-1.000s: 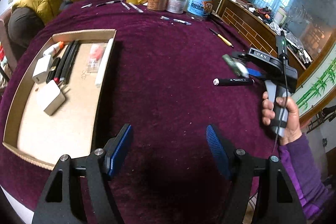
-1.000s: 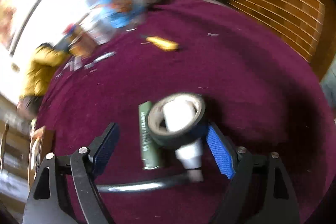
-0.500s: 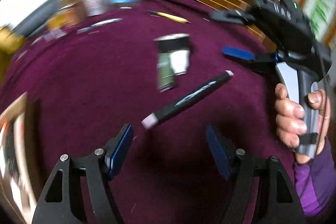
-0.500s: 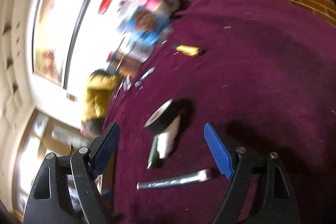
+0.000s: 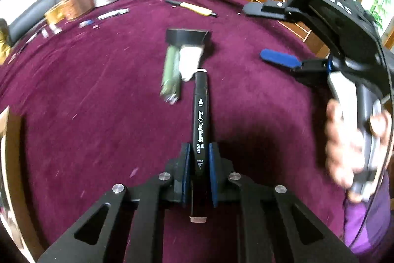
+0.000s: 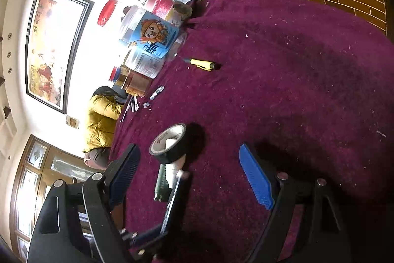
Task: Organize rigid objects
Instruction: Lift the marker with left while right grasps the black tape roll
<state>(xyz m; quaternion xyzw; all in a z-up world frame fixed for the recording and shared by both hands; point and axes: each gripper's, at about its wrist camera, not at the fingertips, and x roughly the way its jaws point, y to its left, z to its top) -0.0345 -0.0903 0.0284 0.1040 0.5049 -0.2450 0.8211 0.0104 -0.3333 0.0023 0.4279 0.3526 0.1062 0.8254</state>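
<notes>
Now the black marker (image 5: 201,120) is sitting tight between the blue pads of the left gripper (image 5: 199,159), which is squeezing it near its back end while its white tip is pointing at the black tape roll (image 5: 188,37) and the green tube (image 5: 170,75) on the purple cloth (image 5: 98,102). The left gripper is tilting steeply down. The right gripper (image 6: 189,176), held by a hand (image 5: 354,147) in a purple sleeve (image 5: 367,226), is staying wide apart and gripping nothing, aiming at the tape roll.

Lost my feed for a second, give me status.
Left gripper shut on black marker. Right gripper open, empty. Tape roll, green tube lie ahead on cloth; path unobstructed.
</notes>
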